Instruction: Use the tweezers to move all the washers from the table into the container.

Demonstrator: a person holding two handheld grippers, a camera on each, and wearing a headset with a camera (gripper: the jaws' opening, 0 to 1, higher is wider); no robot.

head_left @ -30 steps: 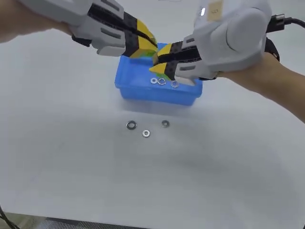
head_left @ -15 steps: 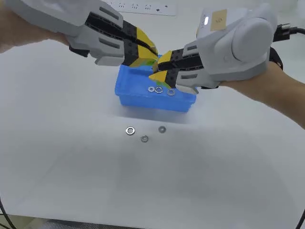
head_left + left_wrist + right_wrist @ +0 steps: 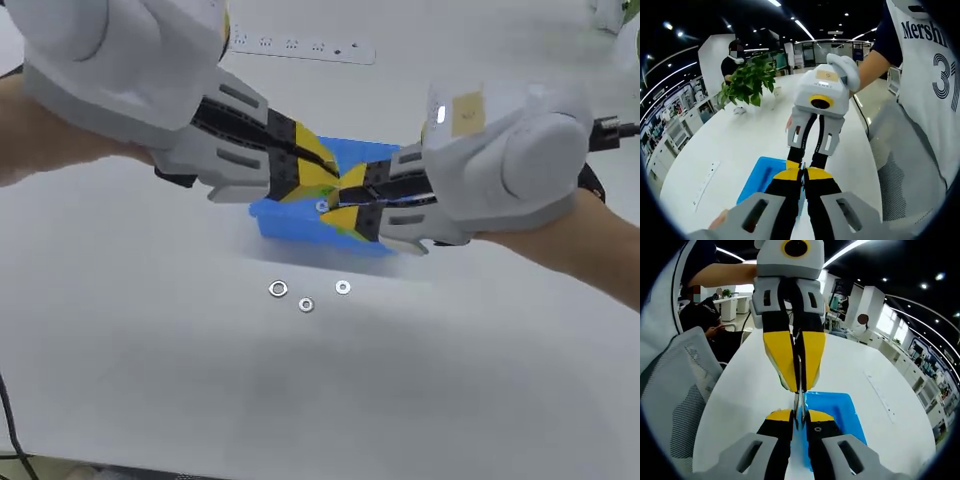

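Observation:
Three steel washers (image 3: 278, 289) (image 3: 306, 304) (image 3: 343, 288) lie on the white table (image 3: 150, 330), just in front of the blue container (image 3: 370, 155). My left gripper (image 3: 325, 180) comes in from the upper left and my right gripper (image 3: 345, 210) from the right. Their yellow tips meet nose to nose over the container's front edge. The thin metal tweezers (image 3: 798, 402) run between both pairs of jaws. In the left gripper view the tweezers (image 3: 803, 176) are a sliver between my closed jaws, with the blue container (image 3: 760, 175) below. The inside of the container is hidden behind the grippers.
A white power strip (image 3: 300, 47) lies at the far edge of the table. A potted plant (image 3: 747, 85) stands further down the long table, with a person (image 3: 732, 55) behind it. An office chair (image 3: 670, 390) is beside the table.
The two grippers have drawn together until their tips meet over the container's front, covering the washers seen inside earlier. The three washers on the table have not moved.

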